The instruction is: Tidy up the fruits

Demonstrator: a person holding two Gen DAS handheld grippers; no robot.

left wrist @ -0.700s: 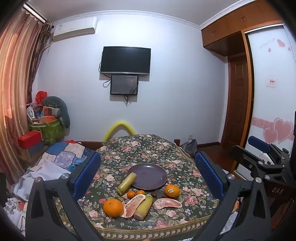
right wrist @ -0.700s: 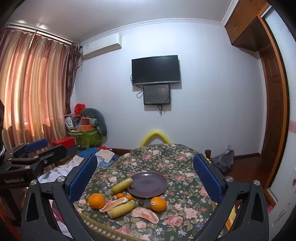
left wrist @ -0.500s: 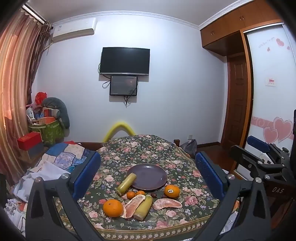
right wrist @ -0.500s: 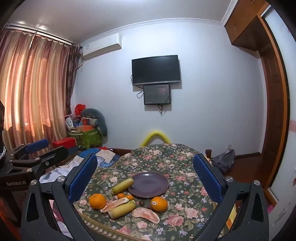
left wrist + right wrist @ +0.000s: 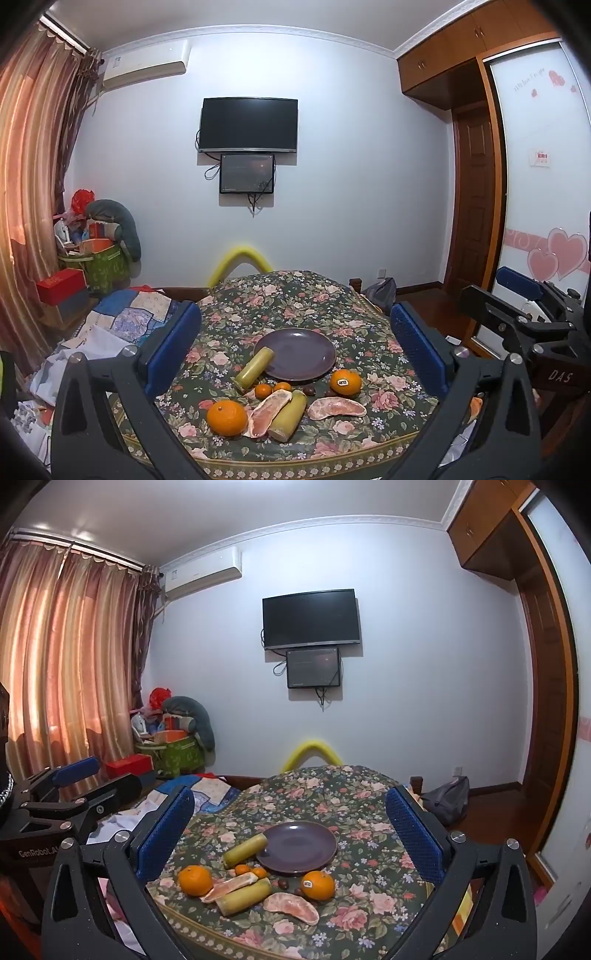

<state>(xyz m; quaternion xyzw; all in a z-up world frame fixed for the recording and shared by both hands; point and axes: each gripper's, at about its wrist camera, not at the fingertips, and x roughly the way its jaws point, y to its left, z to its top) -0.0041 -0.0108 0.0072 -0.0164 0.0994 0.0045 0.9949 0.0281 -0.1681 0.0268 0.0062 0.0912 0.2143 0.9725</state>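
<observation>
Before the plate (image 5: 295, 353): two oranges (image 5: 226, 417), two pomelo slices (image 5: 336, 408). Both grippers (image 5: 295, 347) (image 5: 290, 825) gape wide, empty; nothing has shifted.

Dim, bluish indoor light; sharp focus; fisheye-bent, vignetted edges.

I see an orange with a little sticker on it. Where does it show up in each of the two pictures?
Left wrist view: the stickered orange sits lower centre-right, just right of and nearer than the purple plate.
Right wrist view: the same orange lies lower centre, again just in front of the plate's right edge.
Shared landmark: the purple plate; the pomelo segment lies just in front of the orange in both.
</observation>
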